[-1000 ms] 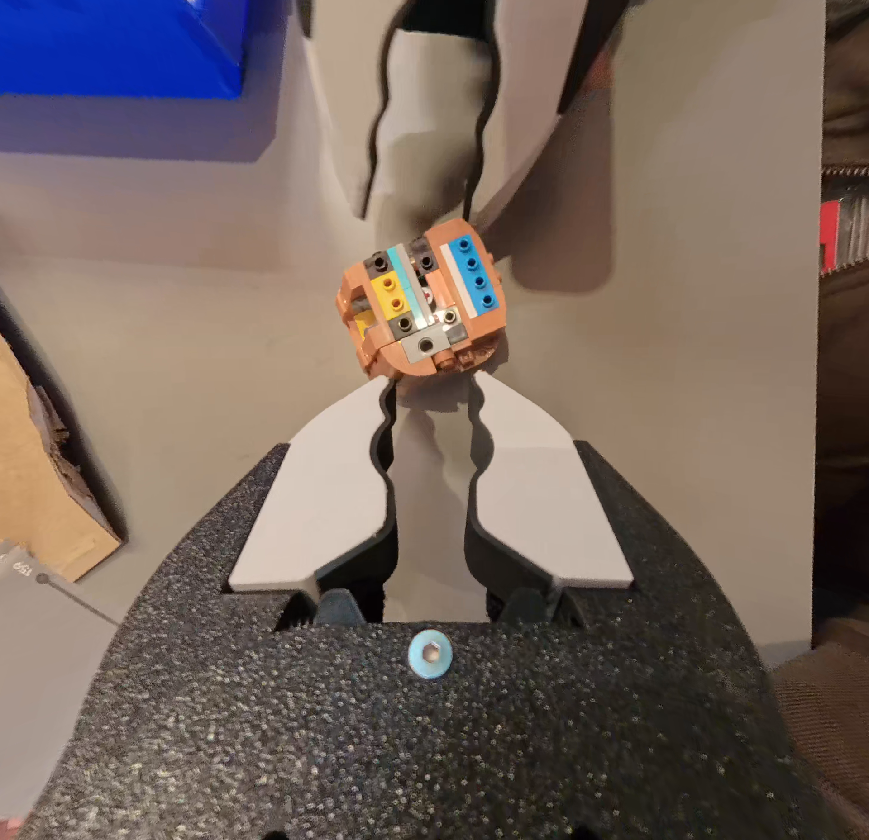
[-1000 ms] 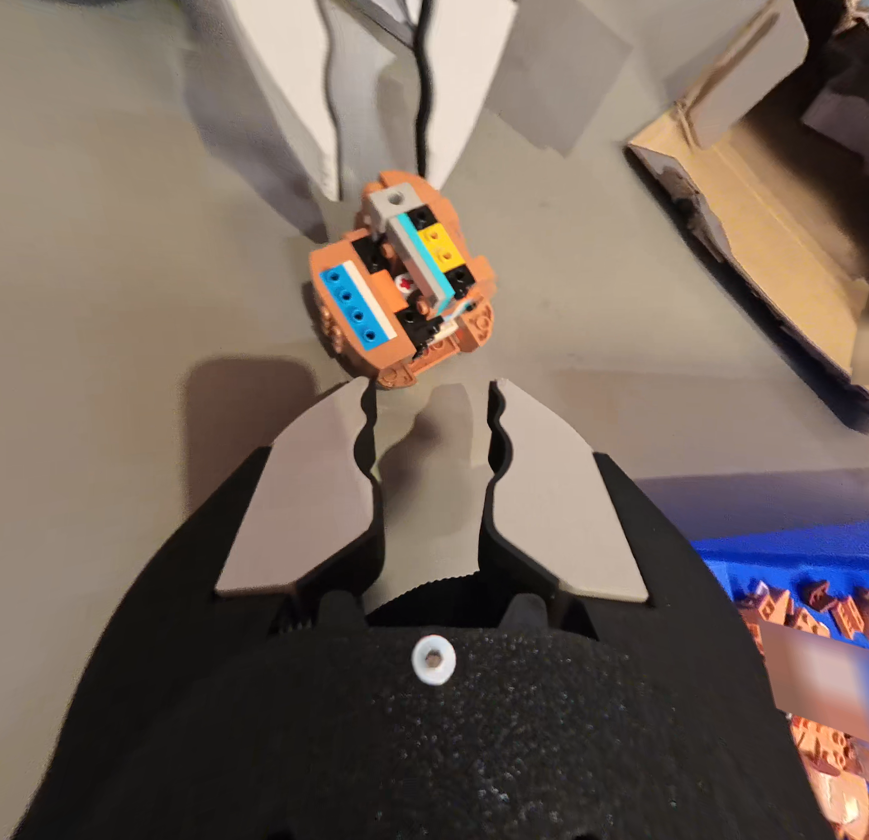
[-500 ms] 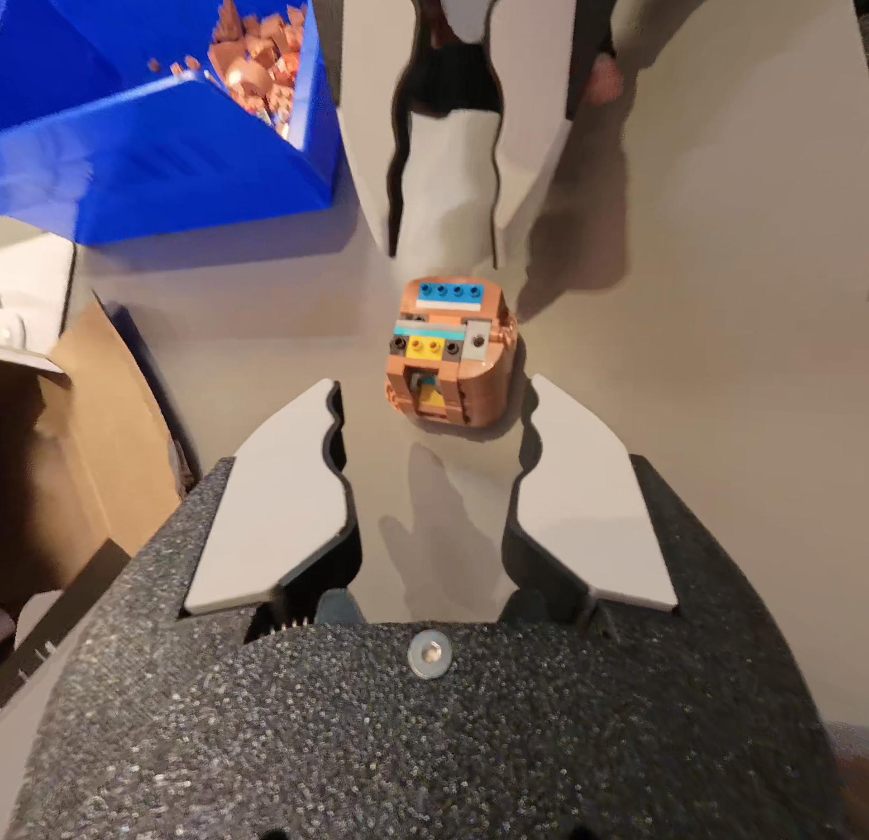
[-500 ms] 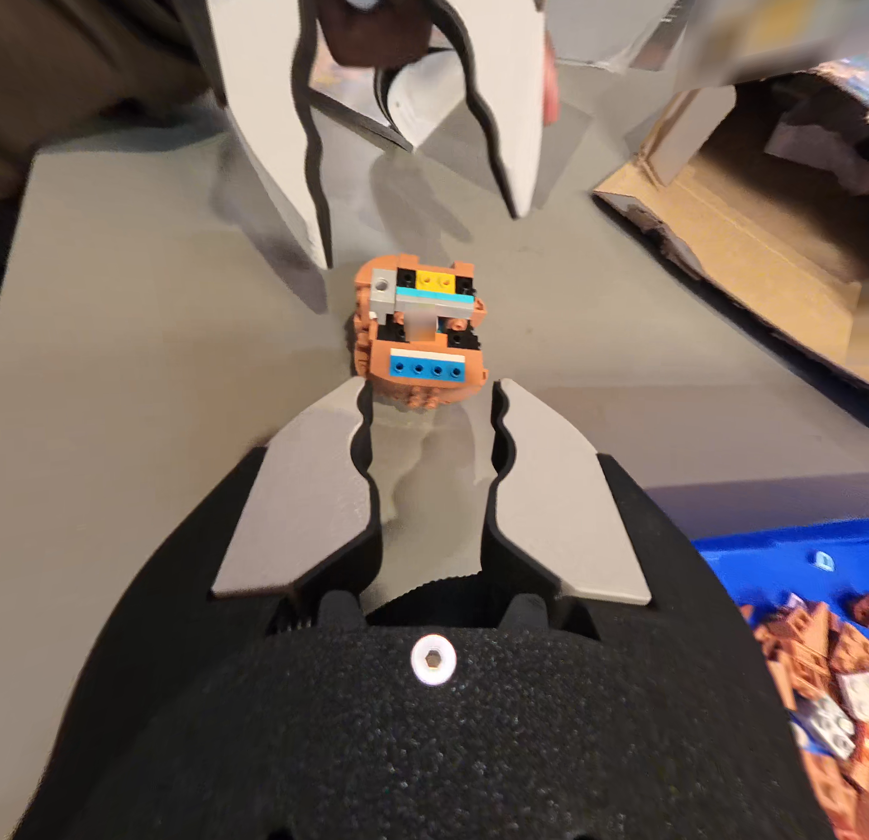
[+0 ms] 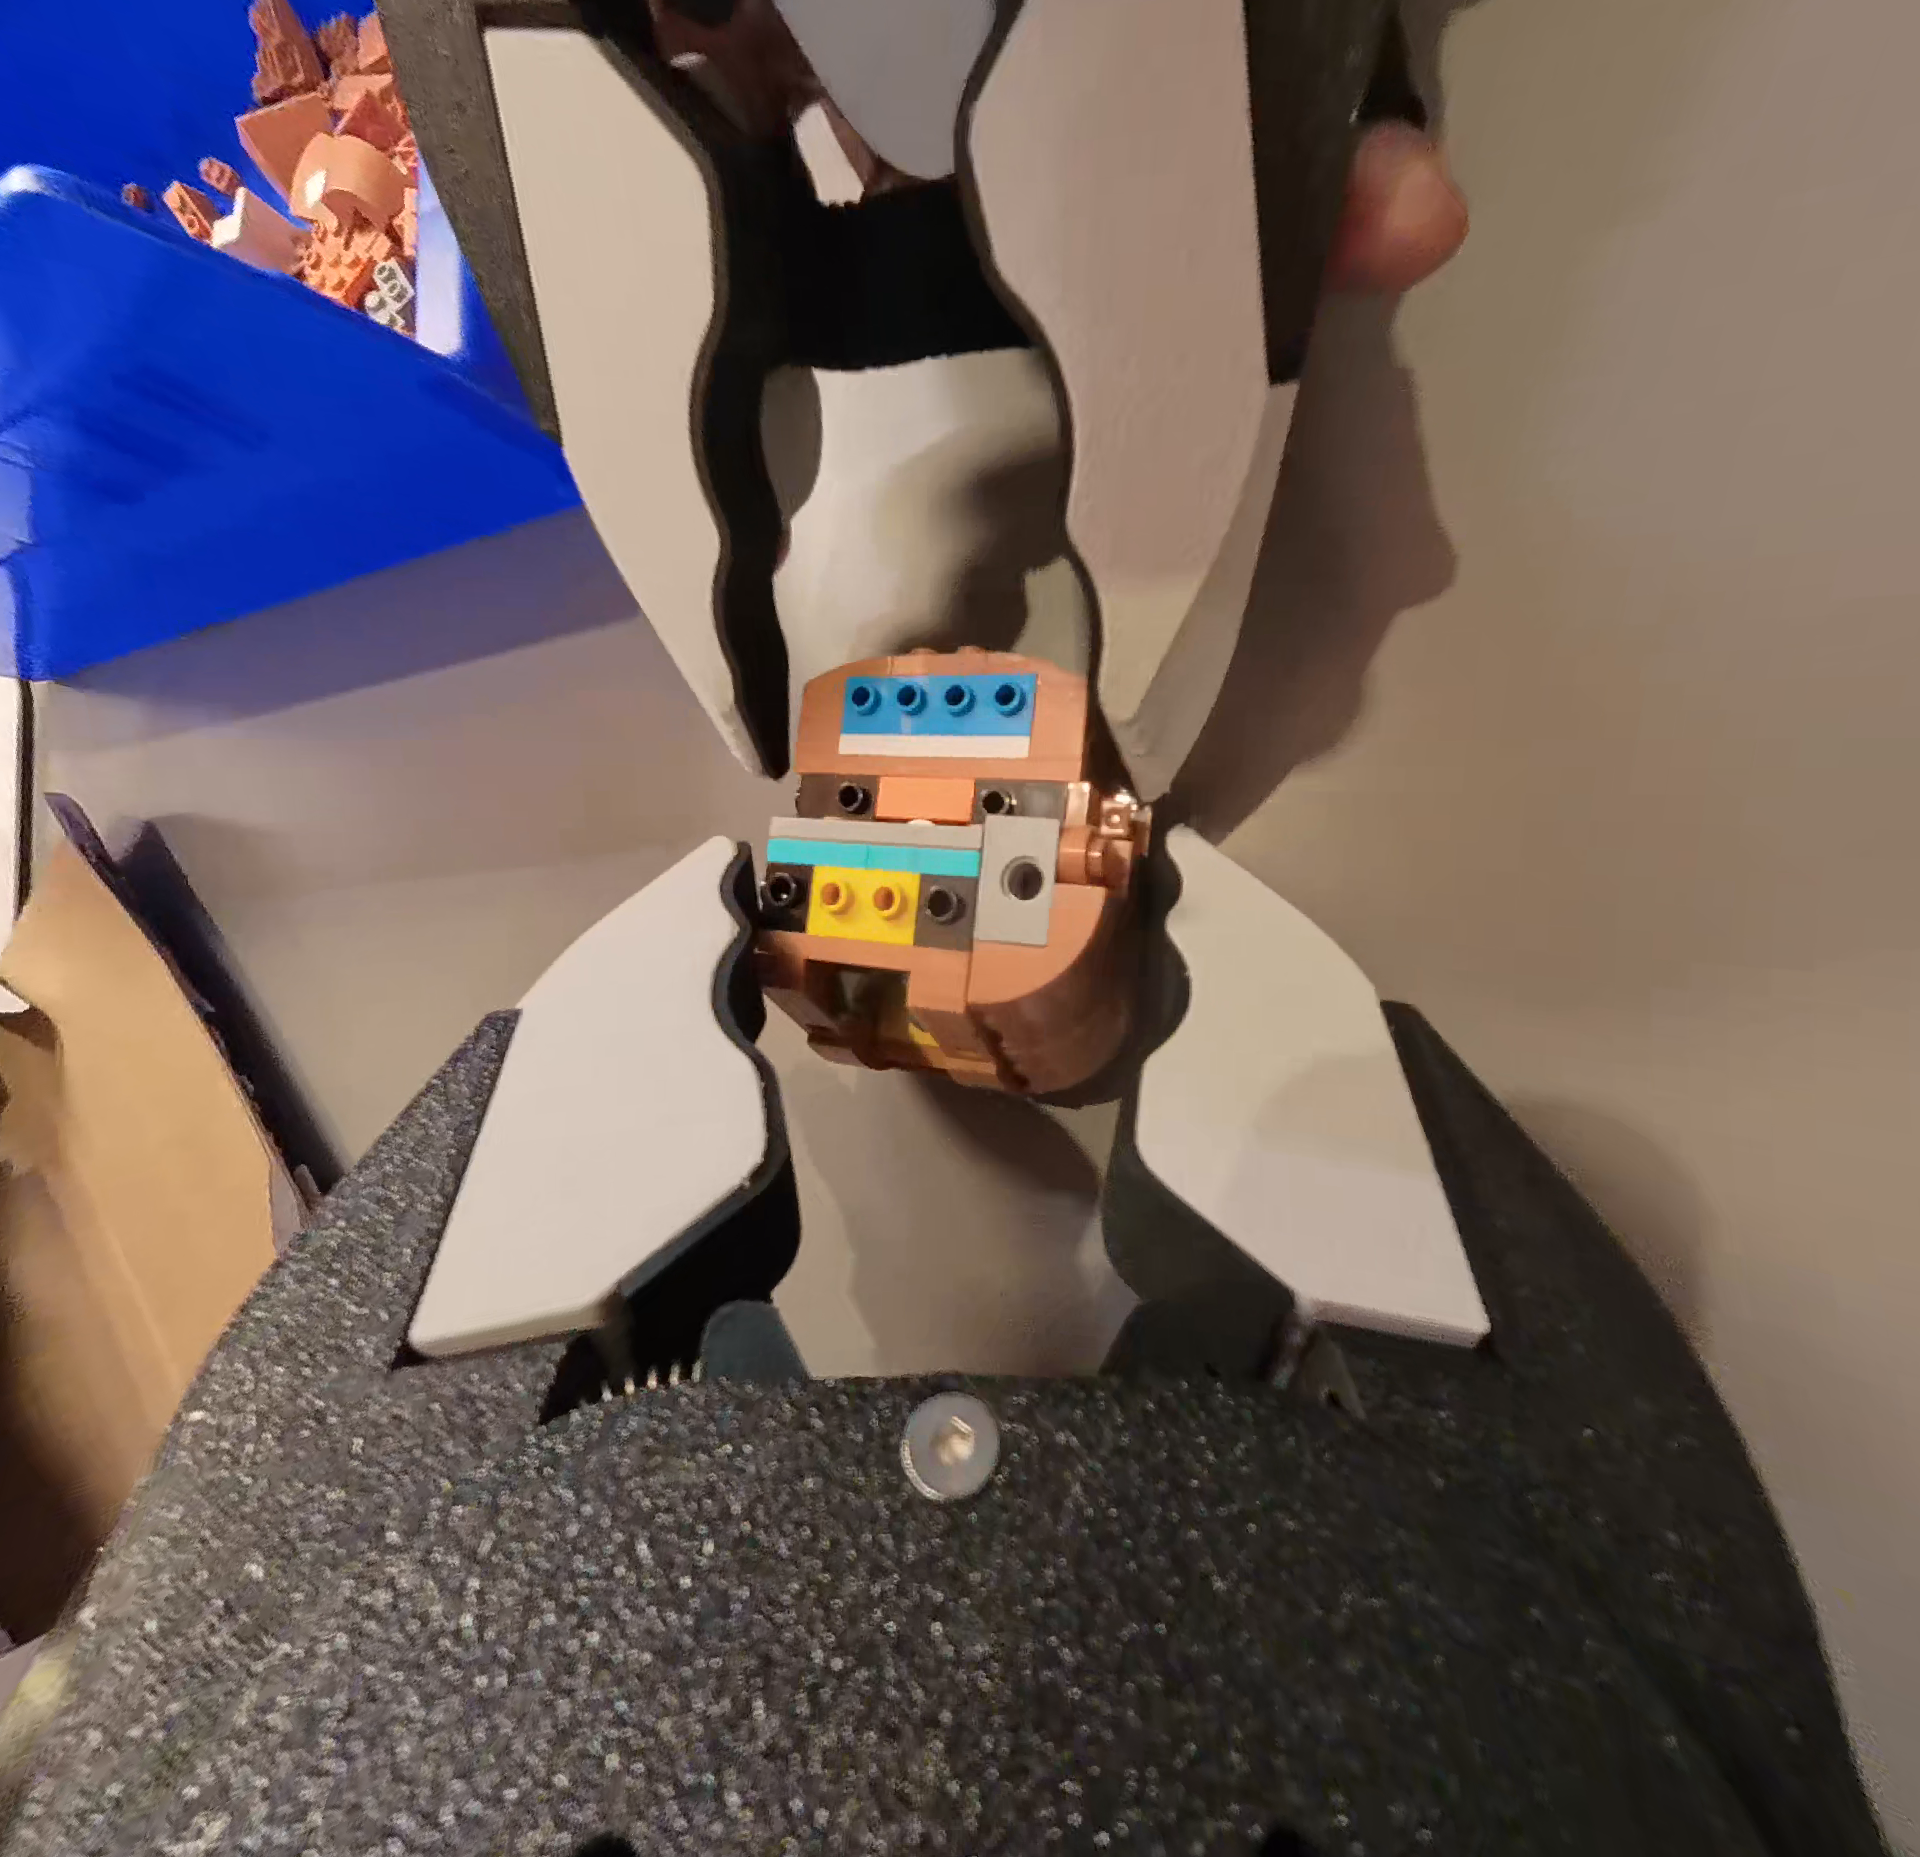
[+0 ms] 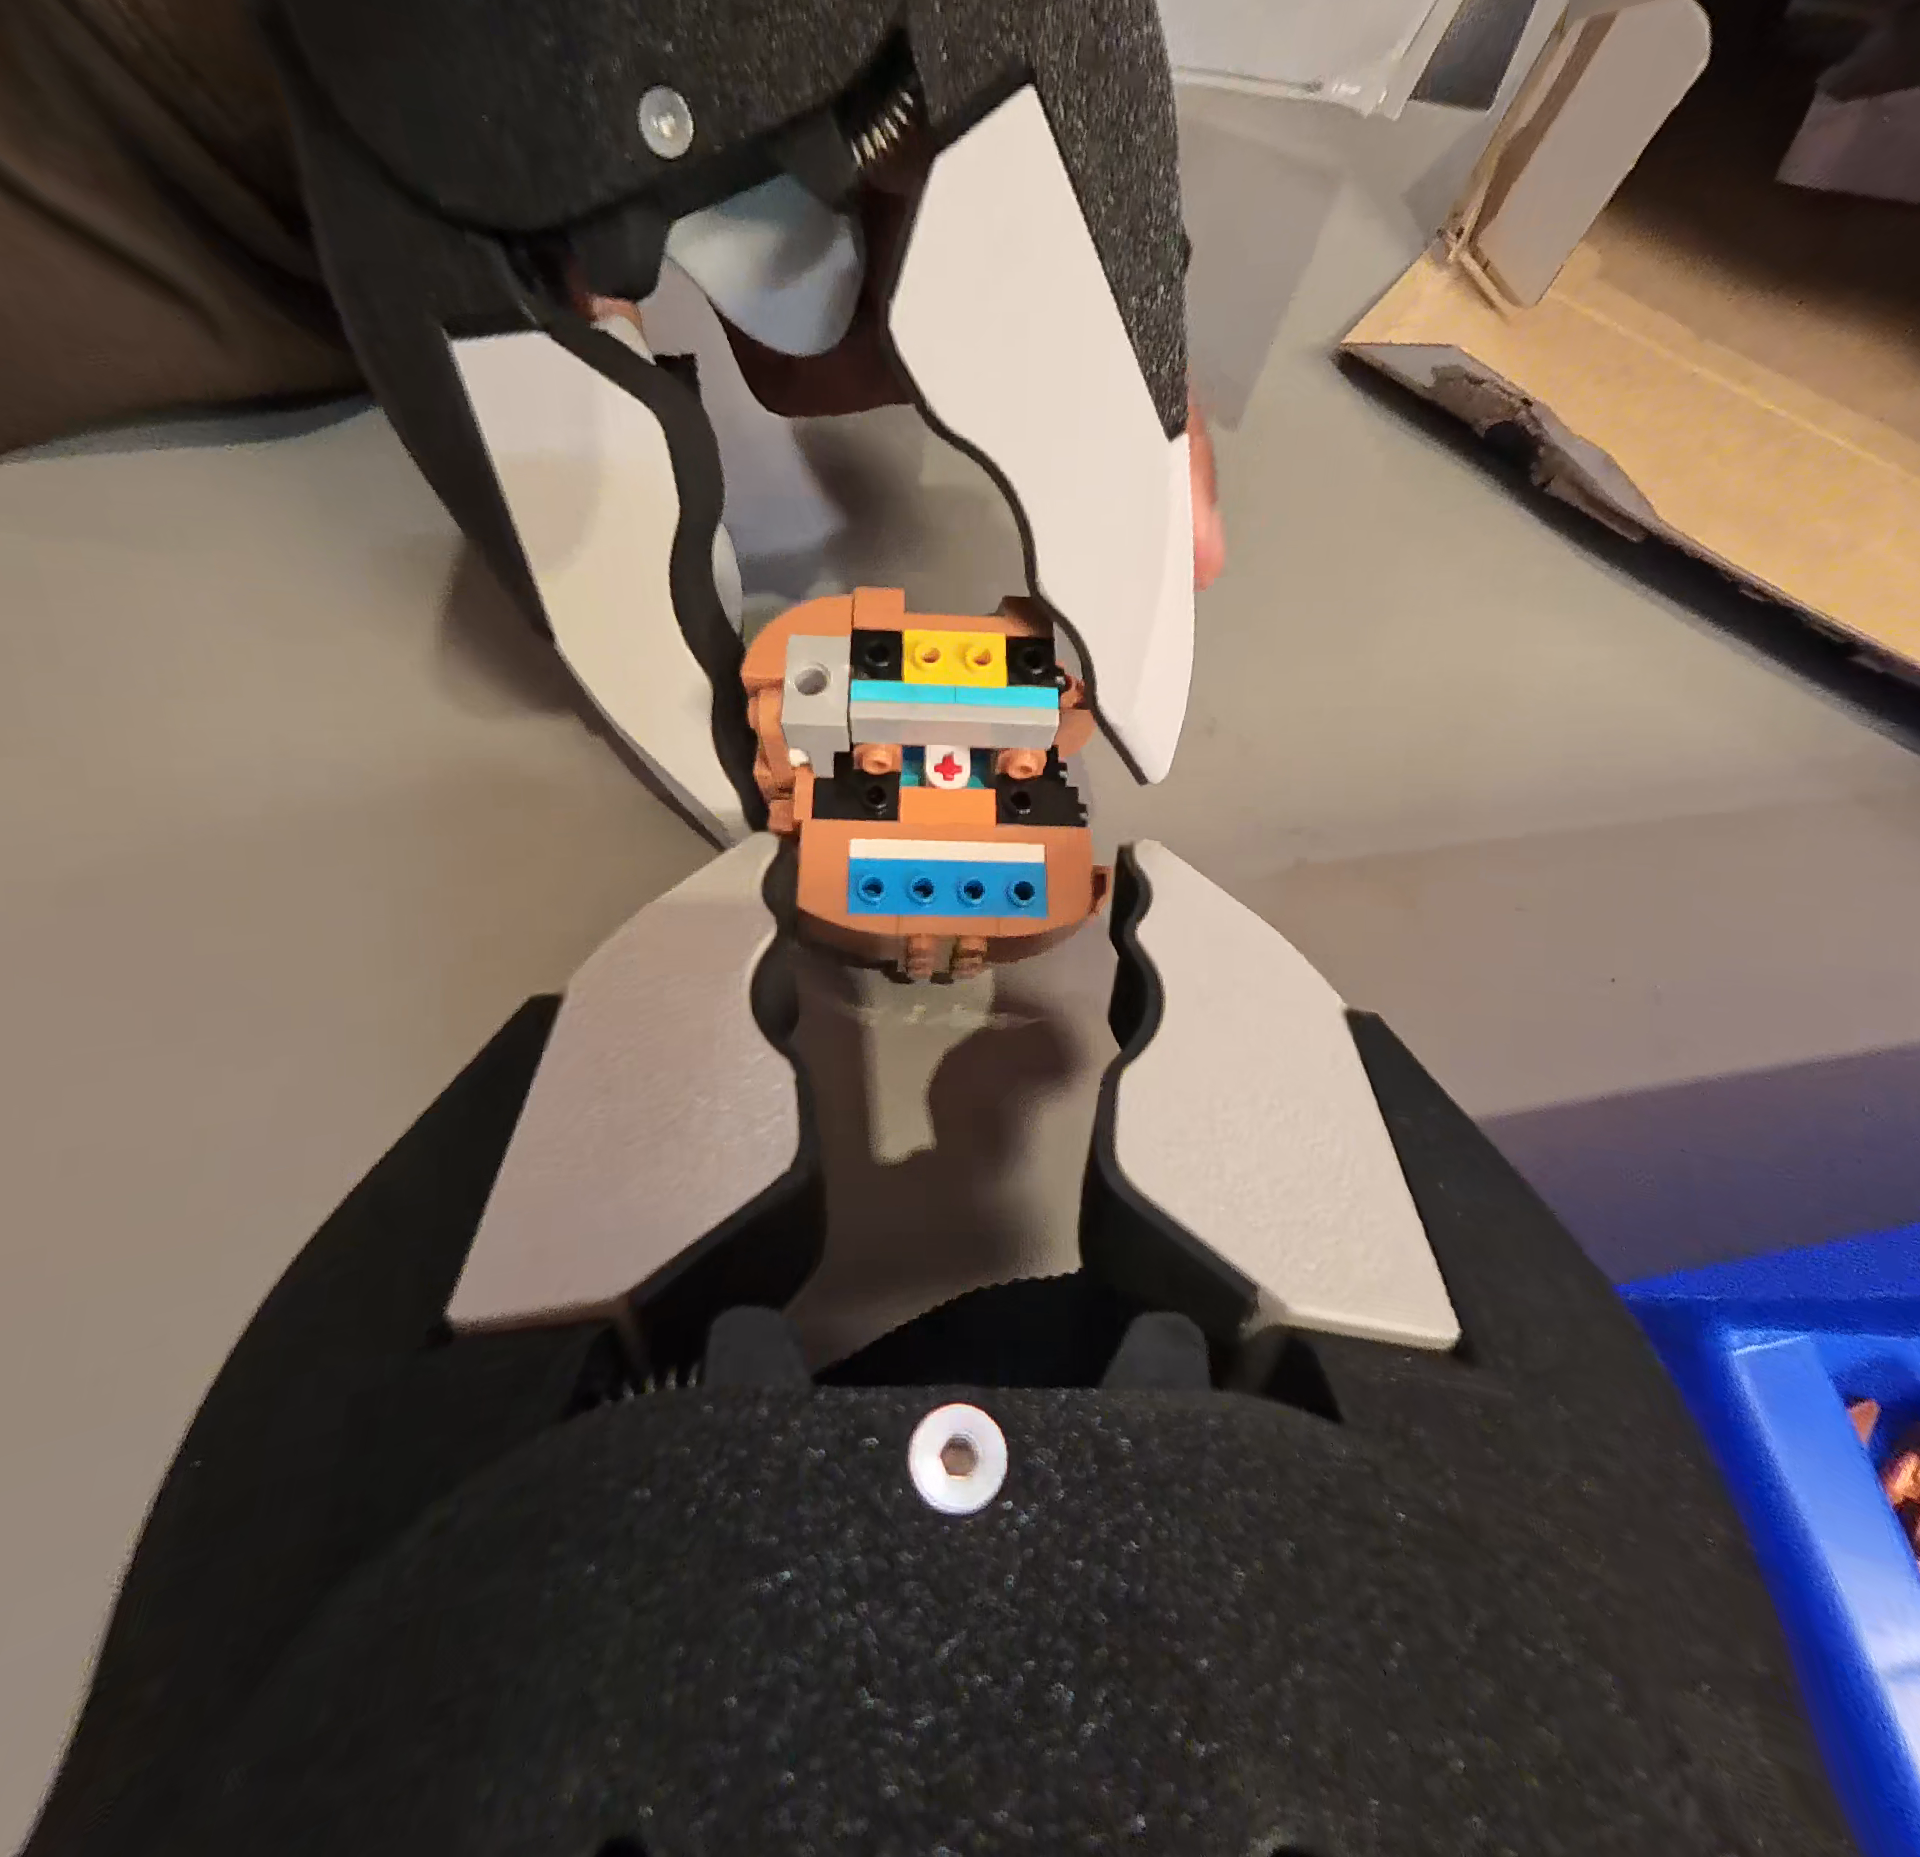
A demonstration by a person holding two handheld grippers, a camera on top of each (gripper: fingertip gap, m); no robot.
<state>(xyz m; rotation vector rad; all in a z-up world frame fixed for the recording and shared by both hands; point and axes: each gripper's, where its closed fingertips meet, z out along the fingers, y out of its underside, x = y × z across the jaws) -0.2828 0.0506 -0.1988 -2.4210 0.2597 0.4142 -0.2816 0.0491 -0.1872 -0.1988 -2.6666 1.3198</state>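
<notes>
Beside brick model (image 5: 935, 893): blue bin (image 5: 239, 436), cardboard box (image 6: 1683, 373).

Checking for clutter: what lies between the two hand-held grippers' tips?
Only the brick model on the grey table, in both wrist views.

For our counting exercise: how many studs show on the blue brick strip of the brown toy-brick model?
4: one straight row along the blue brick strip, on the brown toy-brick model's end nearest the right gripper. None seems hidden.
</notes>
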